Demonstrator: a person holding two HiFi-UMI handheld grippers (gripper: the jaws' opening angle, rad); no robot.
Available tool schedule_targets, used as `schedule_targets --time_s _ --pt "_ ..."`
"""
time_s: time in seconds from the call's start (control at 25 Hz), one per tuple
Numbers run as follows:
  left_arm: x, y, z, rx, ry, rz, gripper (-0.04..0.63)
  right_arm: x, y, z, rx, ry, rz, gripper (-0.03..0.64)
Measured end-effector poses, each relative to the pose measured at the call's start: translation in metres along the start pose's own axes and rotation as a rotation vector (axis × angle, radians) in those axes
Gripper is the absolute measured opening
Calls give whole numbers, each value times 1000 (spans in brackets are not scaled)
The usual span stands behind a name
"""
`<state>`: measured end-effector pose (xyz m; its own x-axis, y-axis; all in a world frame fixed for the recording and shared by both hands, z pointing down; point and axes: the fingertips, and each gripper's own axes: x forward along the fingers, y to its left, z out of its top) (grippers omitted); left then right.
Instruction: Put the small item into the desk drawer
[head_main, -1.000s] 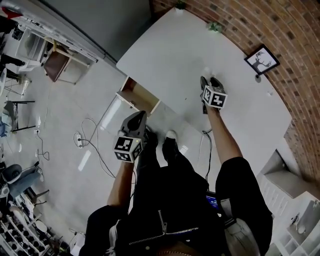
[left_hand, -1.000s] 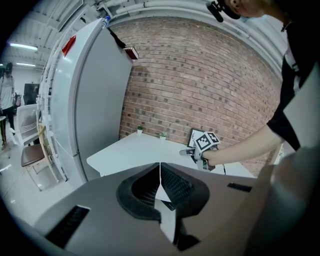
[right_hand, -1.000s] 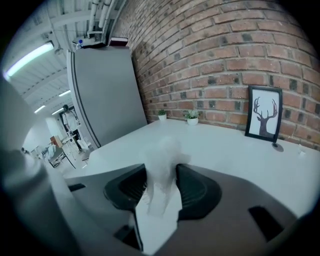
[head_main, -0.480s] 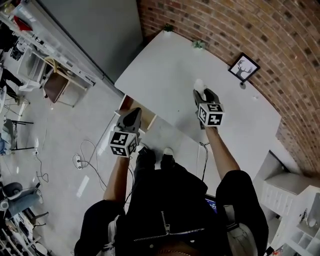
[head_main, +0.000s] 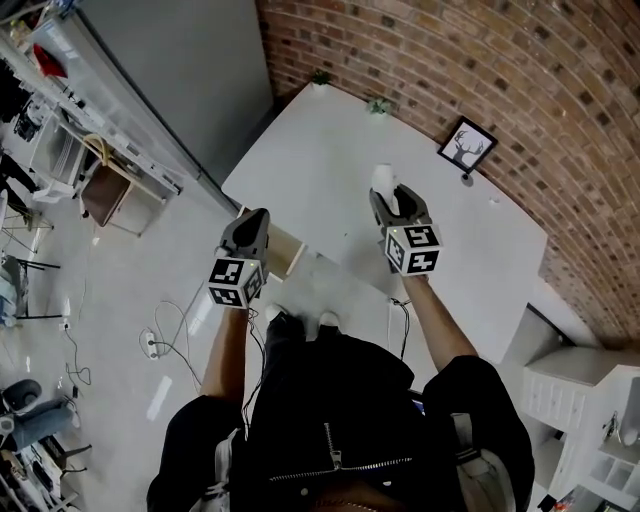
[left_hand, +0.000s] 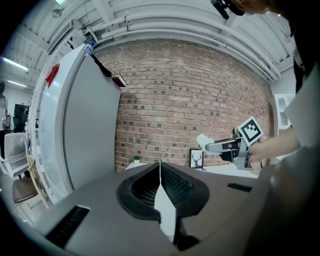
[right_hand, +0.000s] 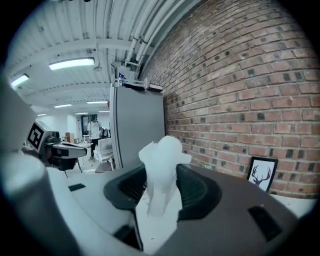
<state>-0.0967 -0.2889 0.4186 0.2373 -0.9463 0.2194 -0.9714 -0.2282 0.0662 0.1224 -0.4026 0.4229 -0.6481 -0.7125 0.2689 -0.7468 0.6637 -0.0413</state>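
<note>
My right gripper (head_main: 387, 197) is shut on a small white item (head_main: 382, 178), a lumpy figure that sticks up between the pads (right_hand: 159, 170). It hangs over the middle of the white desk (head_main: 470, 230). My left gripper (head_main: 250, 222) is shut with nothing in it; its ribbed pads meet at the tips (left_hand: 160, 166). It hovers at the desk's near left edge, over the wooden drawer (head_main: 287, 250), whose opening it mostly hides. The left gripper view shows the right gripper (left_hand: 227, 146) holding the item (left_hand: 202, 141) up.
A framed deer picture (head_main: 467, 147) and two small plants (head_main: 320, 77) (head_main: 378, 104) stand along the brick wall. A tall grey cabinet (head_main: 170, 70) is left of the desk. Cables (head_main: 160, 340) lie on the floor. White shelves (head_main: 590, 420) stand at the right.
Both grippers have drifted left and lower in the head view as the view swung toward the wall. The right gripper keeps hold of the white item; the left stays shut.
</note>
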Motion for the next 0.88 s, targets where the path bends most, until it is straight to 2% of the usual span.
schedule_targets --time_s 0.16,0.36,0.88 --pt "-13 10 -1 -4 -5 42 21 11 14 -1 -22 10 45 179" --pt "-46 43 -9 -25 -13 138 21 38 55 1 -51 18 139 179" --pt "-170 139 -34 -109 -30 466 21 117 234 12 -170 46 503 181"
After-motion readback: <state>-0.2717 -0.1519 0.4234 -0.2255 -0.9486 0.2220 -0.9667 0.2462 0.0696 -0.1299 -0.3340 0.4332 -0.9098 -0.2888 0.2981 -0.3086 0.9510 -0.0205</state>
